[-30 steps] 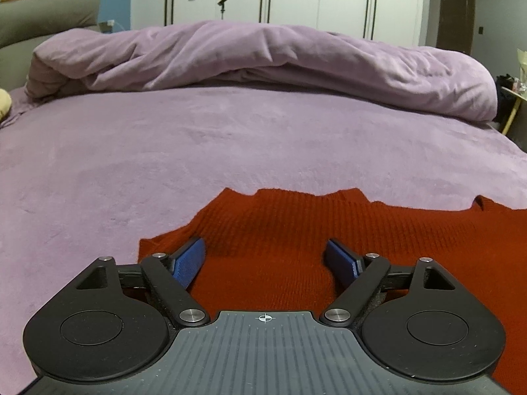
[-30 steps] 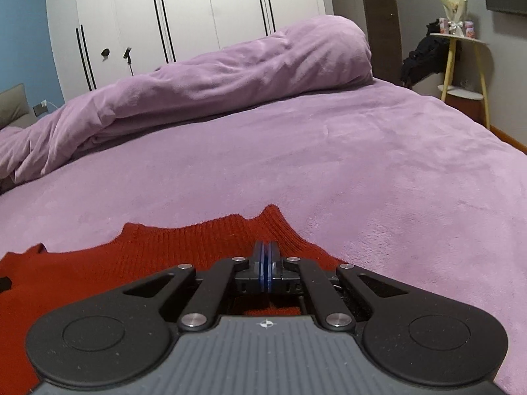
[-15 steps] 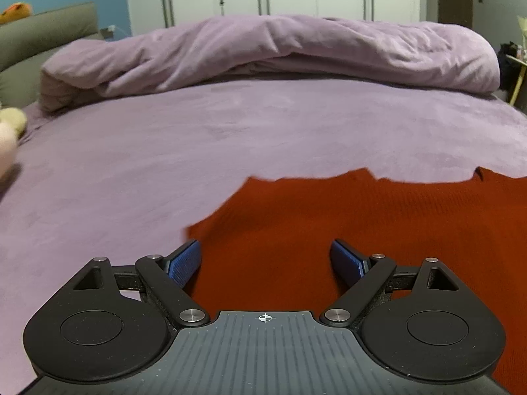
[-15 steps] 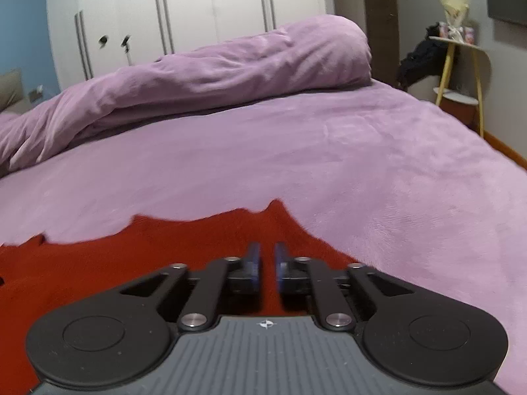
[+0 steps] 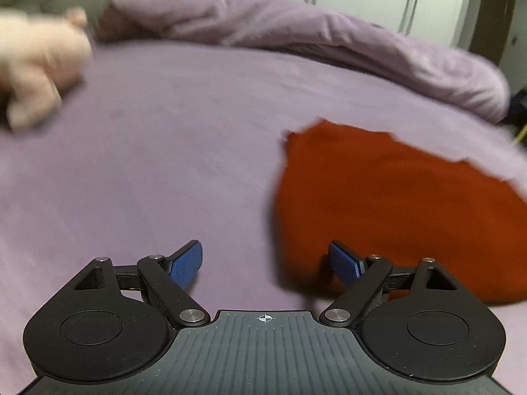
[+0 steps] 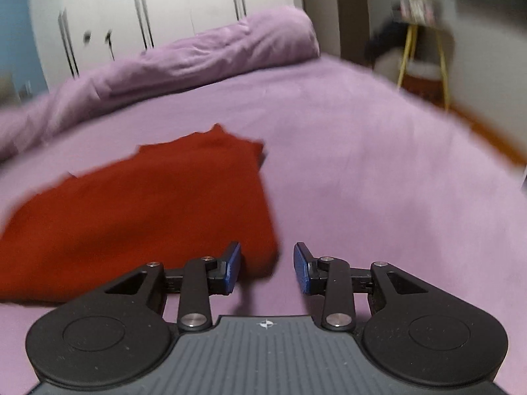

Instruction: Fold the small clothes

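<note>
On purple bed (image 5: 197, 164), red sweater (image 5: 395, 210), claws apart

White wardrobe doors (image 6: 184, 10) stand behind the purple bed (image 6: 362, 151).

Both views are smeared with motion blur. In the left wrist view, the pink soft toy (image 5: 39, 62) is a soft smudge, cut off by the left edge, its shape hard to read. The red garment (image 5: 395, 204) runs out past the right edge, its knit texture lost, and its near corner is hidden behind the left claw (image 5: 265, 261). In the right wrist view the garment (image 6: 148, 204) slips off the left edge, and its near hem sits behind the right claw (image 6: 266, 271). The side table (image 6: 421, 49) by the wall is blurred; whatever stands on it is too fuzzy to tell.
</note>
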Available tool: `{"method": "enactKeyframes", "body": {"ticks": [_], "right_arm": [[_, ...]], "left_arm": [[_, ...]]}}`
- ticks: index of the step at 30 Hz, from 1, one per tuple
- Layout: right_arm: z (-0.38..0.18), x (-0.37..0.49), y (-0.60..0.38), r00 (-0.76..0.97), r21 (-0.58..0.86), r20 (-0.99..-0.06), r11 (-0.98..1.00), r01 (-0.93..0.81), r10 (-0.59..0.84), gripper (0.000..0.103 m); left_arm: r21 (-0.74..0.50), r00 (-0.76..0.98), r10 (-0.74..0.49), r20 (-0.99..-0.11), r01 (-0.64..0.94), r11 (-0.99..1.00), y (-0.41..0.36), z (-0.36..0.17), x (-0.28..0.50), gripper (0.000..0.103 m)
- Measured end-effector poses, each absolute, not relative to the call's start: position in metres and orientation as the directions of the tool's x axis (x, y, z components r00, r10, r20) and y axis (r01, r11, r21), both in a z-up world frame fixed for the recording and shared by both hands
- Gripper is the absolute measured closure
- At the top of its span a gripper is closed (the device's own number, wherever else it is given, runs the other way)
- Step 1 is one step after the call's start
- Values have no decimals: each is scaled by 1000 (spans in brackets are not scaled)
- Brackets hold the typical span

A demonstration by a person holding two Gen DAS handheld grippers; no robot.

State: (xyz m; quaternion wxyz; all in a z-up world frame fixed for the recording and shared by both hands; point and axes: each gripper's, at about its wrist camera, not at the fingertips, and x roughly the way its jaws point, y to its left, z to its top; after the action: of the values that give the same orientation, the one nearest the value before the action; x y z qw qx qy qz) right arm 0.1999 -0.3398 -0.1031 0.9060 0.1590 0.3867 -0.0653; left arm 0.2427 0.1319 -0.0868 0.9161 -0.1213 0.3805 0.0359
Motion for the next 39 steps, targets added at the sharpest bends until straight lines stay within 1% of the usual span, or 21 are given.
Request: {"method": "enactKeyframes", "body": {"ticks": [2,4,7,9,12,13,14,16,17,19,21,23,25,27,29,32,33,34,36,38,39], "right_arm": [[-103,186,-335,691,315,-719,921,230,74,69],[-102,178,-322,688,336,-717,921,196,115,68],[-103,172,-300,671,353,-721,925,140,173,68],[-103,174,-287,666,350,-721,930,110,192,68],[-103,182,-284,666,363,-721,923,126,193,68],[-103,182,-284,665,380,-719,915,137,200,68],[-104,183,-284,665,397,-716,907,142,210,68],[-104,183,-282,662,403,-716,905,135,220,68],[-104,182,-280,662,393,-718,911,128,217,68],[-102,184,-275,664,371,-717,923,104,213,68],[-100,187,-271,668,359,-712,929,85,214,68],[-97,192,-265,680,366,-697,928,65,227,68],[-94,199,-255,691,372,-681,927,45,240,69],[-91,208,-240,691,376,-673,926,14,263,69],[-87,217,-221,698,379,-652,925,-41,298,69],[-85,231,-191,695,356,-641,928,-108,327,70],[-86,235,-183,689,361,-640,925,-121,340,72],[-87,240,-175,684,372,-635,918,-135,359,77],[-89,248,-156,677,385,-623,907,-170,392,78],[-91,251,-136,673,366,-622,909,-201,399,82],[-92,253,-127,673,342,-626,915,-215,393,83]], "left_arm": [[-297,678,-125,-725,-144,944,135,-91,243,15],[-398,652,-202,-731,-167,902,140,-100,246,15],[-492,670,-247,-700,-202,847,149,-105,258,16],[-564,680,-291,-673,-216,797,153,-108,267,27],[-654,676,-352,-647,-254,713,161,-118,284,32],[-666,672,-359,-647,-269,696,161,-123,289,49],[-669,666,-354,-656,-298,681,163,-127,294,71],[-715,673,-381,-634,-321,621,170,-130,299,80],[-733,694,-381,-611,-316,602,173,-127,295,81],[-731,752,-363,-551,-224,645,169,-107,284,82],[-650,790,-326,-520,-119,750,157,-87,271,82],[-581,774,-300,-557,-105,807,149,-88,272,81],[-588,736,-281,-616,-192,786,155,-105,278,80],[-629,723,-293,-625,-245,738,163,-120,280,73],[-659,722,-315,-616,-254,708,166,-127,280,60],[-673,724,-344,-597,-219,706,162,-127,284,44],[-675,725,-346,-595,-217,705,160,-128,286,43],[-676,726,-347,-594,-217,704,159,-129,290,42],[-675,727,-337,-598,-231,700,159,-132,299,43],[-675,724,-328,-607,-251,694,159,-137,305,58],[-682,718,-335,-610,-261,683,163,-138,305,62]]}}
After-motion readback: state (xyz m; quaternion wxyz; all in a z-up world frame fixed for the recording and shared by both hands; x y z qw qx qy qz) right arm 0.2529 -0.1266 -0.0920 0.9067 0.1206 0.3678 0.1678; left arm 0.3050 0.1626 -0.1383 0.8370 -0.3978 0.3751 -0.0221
